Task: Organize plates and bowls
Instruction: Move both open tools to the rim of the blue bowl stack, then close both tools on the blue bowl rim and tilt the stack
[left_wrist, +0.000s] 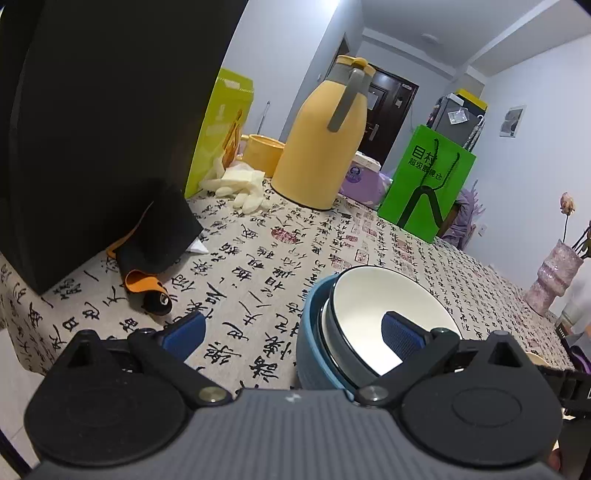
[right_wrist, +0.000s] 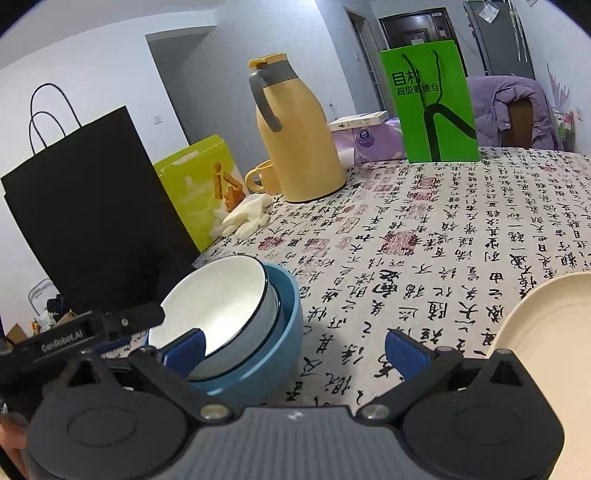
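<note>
Released and empty, the left gripper (left_wrist: 293, 332) and right gripper (right_wrist: 295, 347) flank the white bowl (right_wrist: 214, 306) nested in a blue bowl (right_wrist: 269, 354) on the counter (right_wrist: 424, 258), a cream plate (right_wrist: 546, 332) right of the bowls.

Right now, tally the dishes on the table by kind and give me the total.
Bowls: 2, a white bowl nested in a blue bowl.
Plates: 1, a cream plate at the right.
Mugs: 1, a yellow mug behind the jug.
Total: 4.
</note>
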